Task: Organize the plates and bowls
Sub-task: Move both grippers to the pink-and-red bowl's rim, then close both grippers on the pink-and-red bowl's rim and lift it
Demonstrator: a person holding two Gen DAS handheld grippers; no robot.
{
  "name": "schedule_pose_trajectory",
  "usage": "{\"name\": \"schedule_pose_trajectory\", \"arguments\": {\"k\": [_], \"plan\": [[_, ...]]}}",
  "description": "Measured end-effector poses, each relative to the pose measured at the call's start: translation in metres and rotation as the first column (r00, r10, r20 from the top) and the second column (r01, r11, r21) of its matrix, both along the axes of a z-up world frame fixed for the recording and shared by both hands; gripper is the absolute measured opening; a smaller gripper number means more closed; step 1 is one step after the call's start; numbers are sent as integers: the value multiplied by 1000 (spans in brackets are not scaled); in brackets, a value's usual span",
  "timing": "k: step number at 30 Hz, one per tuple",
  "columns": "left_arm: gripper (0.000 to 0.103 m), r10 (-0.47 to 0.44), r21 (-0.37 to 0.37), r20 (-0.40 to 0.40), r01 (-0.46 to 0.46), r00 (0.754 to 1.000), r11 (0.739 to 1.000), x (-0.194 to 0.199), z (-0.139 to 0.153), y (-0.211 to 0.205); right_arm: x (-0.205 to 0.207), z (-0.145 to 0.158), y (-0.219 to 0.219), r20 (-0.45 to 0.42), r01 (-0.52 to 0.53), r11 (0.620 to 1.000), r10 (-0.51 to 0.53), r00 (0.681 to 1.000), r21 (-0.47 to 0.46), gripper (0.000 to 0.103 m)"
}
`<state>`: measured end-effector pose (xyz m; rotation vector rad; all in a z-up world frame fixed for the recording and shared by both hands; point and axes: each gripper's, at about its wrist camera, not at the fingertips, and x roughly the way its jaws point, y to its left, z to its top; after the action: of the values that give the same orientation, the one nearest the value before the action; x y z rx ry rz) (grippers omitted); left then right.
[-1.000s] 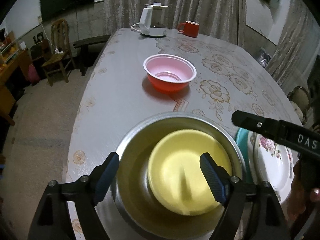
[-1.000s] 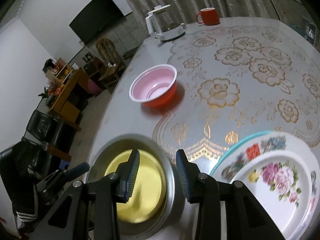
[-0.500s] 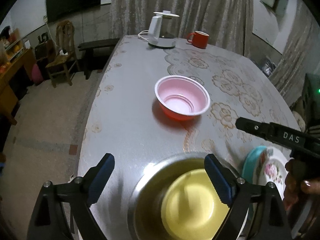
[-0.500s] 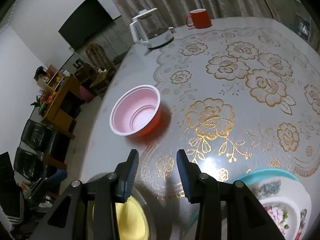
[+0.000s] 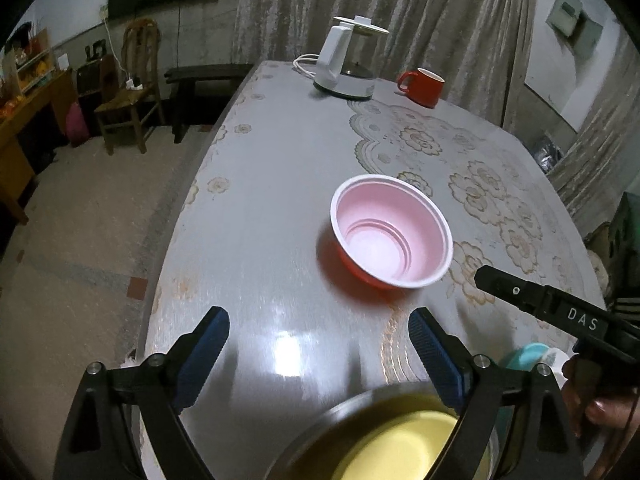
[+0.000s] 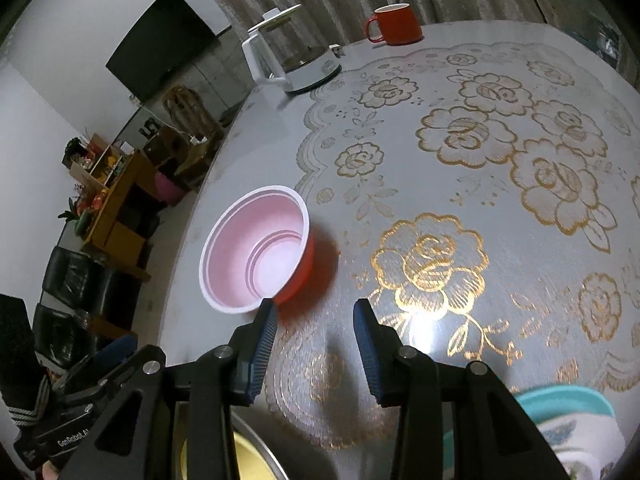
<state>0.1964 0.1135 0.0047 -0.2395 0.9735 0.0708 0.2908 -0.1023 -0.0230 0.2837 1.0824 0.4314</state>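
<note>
both fingers apart, empty; right wrist alone shows floral plate [image 6: 576, 440]; red bowl [image 5: 392, 232] ahead.

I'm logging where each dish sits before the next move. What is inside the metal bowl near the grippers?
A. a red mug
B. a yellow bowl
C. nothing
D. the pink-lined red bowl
B: the yellow bowl sits nested inside the metal bowl at the bottom of the left wrist view.

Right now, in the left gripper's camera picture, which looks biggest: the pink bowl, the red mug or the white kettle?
1. Pink bowl, nearest the camera.
2. White kettle.
3. Red mug.
Kettle and mug stand farther back, so true sizes stay unsure.
</note>
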Motion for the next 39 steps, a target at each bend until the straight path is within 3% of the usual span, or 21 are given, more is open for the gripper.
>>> {"name": "schedule_pose_trajectory", "arguments": {"k": [12, 22, 32, 39], "plan": [[92, -13, 37, -3, 13, 1000, 999, 38, -8, -5, 36, -15, 22, -31, -28, 1000, 29, 999, 14, 39], [90, -25, 18, -23, 26, 999, 1000, 63, -21, -6, 52, -26, 26, -40, -17, 1000, 18, 999, 14, 39], [56, -89, 25, -48, 90, 995, 996, 72, -33, -12, 57, -36, 33, -43, -68, 996, 70, 997, 51, 22], [35, -152, 51, -78, 157, 985, 986, 77, -42, -21, 57, -40, 37, -27, -75, 997, 75, 997, 18, 10]]}}
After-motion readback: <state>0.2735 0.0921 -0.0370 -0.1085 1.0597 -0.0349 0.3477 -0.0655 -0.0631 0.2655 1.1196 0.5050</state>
